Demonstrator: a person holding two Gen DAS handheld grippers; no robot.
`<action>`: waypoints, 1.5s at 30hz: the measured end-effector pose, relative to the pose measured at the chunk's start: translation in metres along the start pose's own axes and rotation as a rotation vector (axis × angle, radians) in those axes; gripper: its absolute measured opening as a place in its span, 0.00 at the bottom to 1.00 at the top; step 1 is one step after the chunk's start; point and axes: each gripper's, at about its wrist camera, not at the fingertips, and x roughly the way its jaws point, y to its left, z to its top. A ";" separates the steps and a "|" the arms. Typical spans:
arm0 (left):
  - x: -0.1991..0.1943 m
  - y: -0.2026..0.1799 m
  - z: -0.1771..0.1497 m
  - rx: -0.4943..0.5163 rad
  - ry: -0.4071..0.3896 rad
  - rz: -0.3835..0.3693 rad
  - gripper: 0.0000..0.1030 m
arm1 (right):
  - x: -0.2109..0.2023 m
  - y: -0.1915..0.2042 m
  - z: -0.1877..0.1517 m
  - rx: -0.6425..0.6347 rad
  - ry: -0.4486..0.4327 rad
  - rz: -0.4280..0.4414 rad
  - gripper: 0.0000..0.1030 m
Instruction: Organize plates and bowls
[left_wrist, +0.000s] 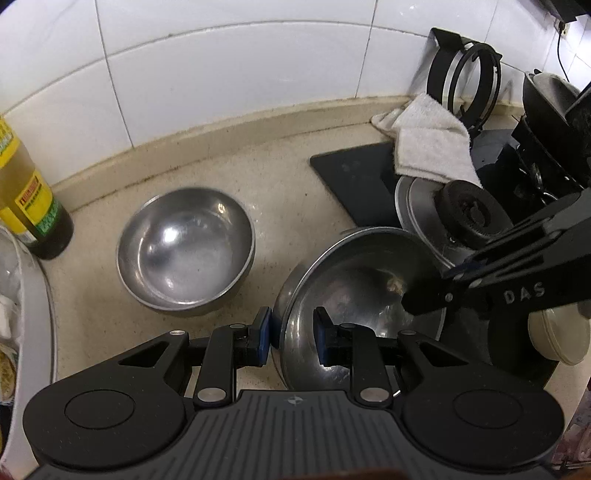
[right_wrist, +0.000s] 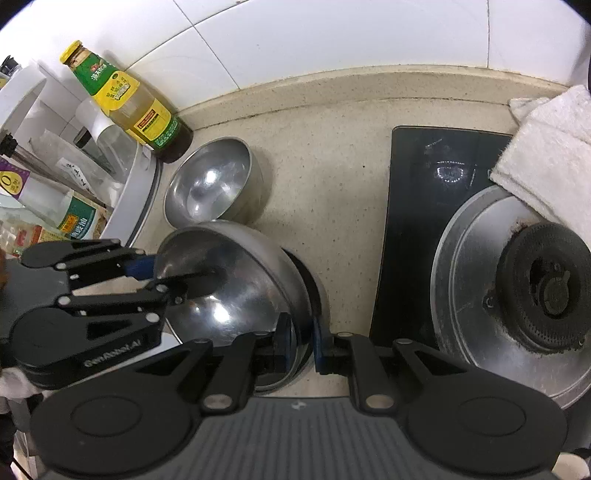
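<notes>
Left gripper: jaws narrow, clamped on the near rim of the big bowl, one pad outside the wall, one inside. In the right wrist view it comes in from 9 o'clock, fingers across the bowl's far edge.

Right gripper: jaws drawn close, pinching the same bowl's rim at its 5 o'clock edge, wall between the pads. So both grip one bowl, opposite sides.

Big bowl: steel, tilted, mouth toward the left wrist camera. It looks lifted off the counter; whether its low edge touches the surface I cannot tell, since the grippers hide it.

Small bowl: steel, upright, empty, on the counter at about 10 o'clock from the big bowl, just beside it, apart.

Further out: oil bottle at 11 o'clock by the wall; hob at 3 o'clock with its burner; white cloth draped over the hob's far corner.

Progress, judged: early to middle. The two bowls are not yet nested or stacked. One is in hand, the other waits. No plates show in either view. Left to do: set the big bowl down in order with the small one, then release.
</notes>
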 end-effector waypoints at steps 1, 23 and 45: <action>0.002 0.000 -0.001 -0.003 0.004 -0.003 0.30 | 0.000 0.000 0.001 -0.001 0.001 0.001 0.14; -0.019 0.026 0.004 -0.071 -0.056 -0.026 0.31 | -0.012 -0.001 0.007 -0.056 0.015 -0.039 0.22; 0.035 0.090 0.020 -0.173 -0.044 0.211 0.62 | 0.092 0.048 0.117 -0.180 0.010 -0.035 0.42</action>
